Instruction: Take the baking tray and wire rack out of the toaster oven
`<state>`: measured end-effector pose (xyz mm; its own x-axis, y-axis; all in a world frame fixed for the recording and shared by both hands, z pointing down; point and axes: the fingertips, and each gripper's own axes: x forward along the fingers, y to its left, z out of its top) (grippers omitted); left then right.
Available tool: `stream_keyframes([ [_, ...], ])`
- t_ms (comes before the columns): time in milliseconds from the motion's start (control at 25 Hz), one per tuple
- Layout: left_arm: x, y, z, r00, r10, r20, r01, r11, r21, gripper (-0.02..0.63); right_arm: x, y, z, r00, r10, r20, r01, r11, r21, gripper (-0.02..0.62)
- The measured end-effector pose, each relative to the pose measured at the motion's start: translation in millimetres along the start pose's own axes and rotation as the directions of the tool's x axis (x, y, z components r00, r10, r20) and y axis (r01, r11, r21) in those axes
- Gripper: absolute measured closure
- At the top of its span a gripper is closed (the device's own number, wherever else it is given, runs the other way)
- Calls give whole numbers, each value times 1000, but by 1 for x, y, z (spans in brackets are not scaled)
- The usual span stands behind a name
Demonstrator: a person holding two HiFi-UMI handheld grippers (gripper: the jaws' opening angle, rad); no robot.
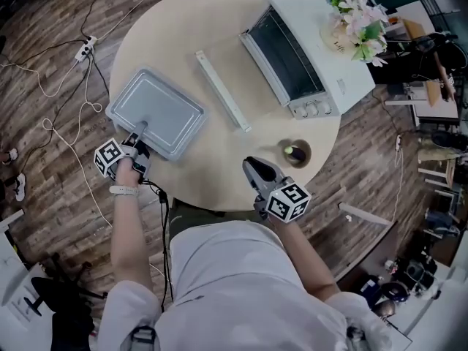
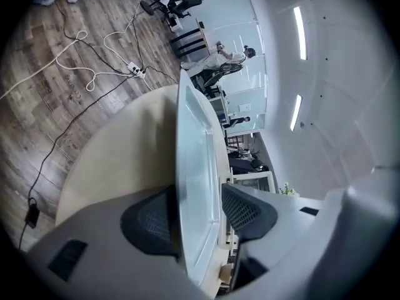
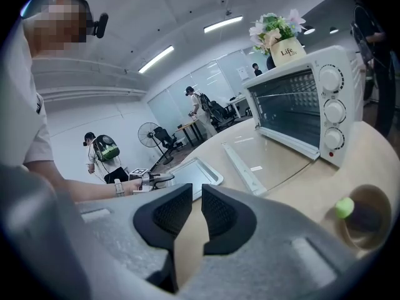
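silver tray [image 1: 157,110] is out of the oven [image 1: 322,35] and lies flat on the round table [image 1: 183,20], well apart from it. the left gripper [image 1: 138,135] has its jaws apart around the tray's near edge, not squeezing it. the right gripper [image 1: 252,167] hangs over the table with its jaws almost together and nothing in them. the oven door [image 1: 221,90] is open. no rack is on the table, so i think that part is still to do. wood floor [image 1: 58,123] with white cables [image 1: 66,145] lies all around.
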<state>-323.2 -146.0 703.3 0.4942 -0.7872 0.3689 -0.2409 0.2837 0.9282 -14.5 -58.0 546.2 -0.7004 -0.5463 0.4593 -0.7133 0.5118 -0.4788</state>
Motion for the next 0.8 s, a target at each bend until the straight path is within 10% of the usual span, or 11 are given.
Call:
stream_keyframes([
  [360,-9,3,4,979,203,-29,-192,959,210,321,-4,-4,3,1000,0,19,-1,1000,16,549],
  [640,-12,12,5,928,372,-11,-339,858,385,285,-11,-12,1,1000,-16,27,15,999,33,549],
  [800,-16,22,5,871,489,41,-442,746,498,278,-14,-17,0,999,-23,30,22,999,39,549],
])
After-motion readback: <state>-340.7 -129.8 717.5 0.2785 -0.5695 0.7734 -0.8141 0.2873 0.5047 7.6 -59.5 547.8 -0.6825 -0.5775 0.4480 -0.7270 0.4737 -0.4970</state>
